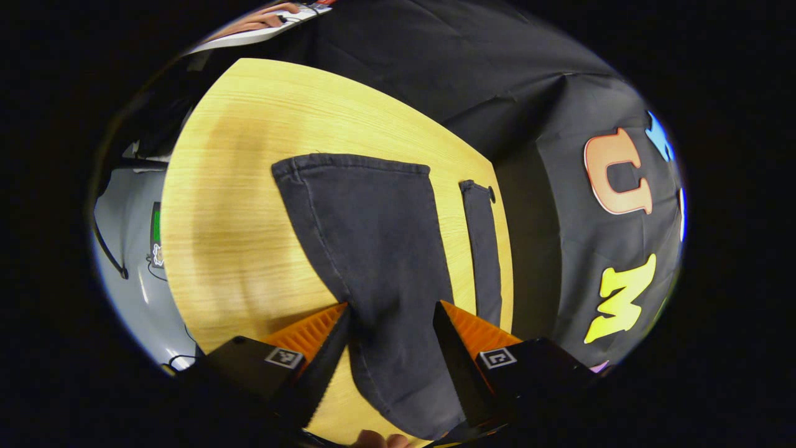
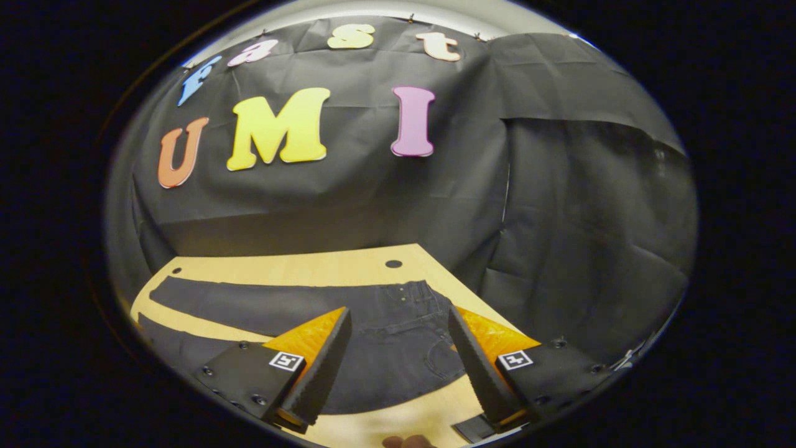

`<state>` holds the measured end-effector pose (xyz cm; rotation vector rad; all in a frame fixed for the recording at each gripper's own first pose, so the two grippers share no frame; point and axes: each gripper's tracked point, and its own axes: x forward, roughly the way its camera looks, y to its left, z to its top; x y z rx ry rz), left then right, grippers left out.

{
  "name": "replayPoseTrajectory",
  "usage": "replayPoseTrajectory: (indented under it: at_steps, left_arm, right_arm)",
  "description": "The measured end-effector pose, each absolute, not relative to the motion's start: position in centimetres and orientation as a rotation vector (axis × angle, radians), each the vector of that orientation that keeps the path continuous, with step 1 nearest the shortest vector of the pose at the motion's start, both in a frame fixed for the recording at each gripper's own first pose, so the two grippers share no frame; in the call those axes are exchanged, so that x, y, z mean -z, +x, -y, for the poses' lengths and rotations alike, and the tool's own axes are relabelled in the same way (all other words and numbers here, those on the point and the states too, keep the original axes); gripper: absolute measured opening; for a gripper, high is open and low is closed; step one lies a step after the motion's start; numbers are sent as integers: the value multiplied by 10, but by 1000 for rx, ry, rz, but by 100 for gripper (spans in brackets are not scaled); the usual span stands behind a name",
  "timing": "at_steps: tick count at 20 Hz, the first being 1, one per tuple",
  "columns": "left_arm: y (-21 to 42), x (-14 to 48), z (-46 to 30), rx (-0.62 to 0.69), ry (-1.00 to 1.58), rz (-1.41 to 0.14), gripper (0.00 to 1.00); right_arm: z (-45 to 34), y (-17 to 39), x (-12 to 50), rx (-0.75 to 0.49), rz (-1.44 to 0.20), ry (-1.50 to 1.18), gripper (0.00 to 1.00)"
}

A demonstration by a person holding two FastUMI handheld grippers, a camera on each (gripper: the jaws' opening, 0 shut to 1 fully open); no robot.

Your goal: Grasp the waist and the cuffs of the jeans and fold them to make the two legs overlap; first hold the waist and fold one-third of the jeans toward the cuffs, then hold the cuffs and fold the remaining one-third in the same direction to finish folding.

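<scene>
Jeans spread flat on the wooden table, legs apart. Left gripper wide open above one leg's cuff end, right gripper wide open over the waist, nothing held.

Dim, soft shadows, fisheye-warped edges

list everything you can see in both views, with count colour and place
jeans: one pair, dark grey, spread flat on the table with the legs apart; one cuff lies ahead of the left gripper
table: one, light wood, under the jeans
hole: one, dark, in the table near its far edge
booth wall: black cloth, behind the table
left gripper: one, open, over a jeans leg
right gripper: one, open, over the waist end
</scene>
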<state>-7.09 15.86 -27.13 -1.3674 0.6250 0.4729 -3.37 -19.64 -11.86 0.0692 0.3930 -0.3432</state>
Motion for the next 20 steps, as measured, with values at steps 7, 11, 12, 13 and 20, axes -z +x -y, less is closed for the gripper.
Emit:
replayPoseTrajectory:
  at_steps: [7,11,12,13,20]
  left_arm:
    - [-55,284,-162,-414,-1547,-560,12]
    - [-51,285,-162,-394,-1545,-573,4]
    - [-50,281,-162,-387,-1557,-567,4]
    - [-49,279,-162,-387,-1573,-559,3]
    - [-39,255,-159,-340,-1651,-484,3]
  right_arm:
    - [226,-54,232,452,-784,503,97]
    - [229,-57,265,512,-874,795,84]
    - [230,-53,268,511,-880,825,91]
    - [230,-52,271,510,-893,846,90]
    - [234,-28,275,535,-840,1044,70]
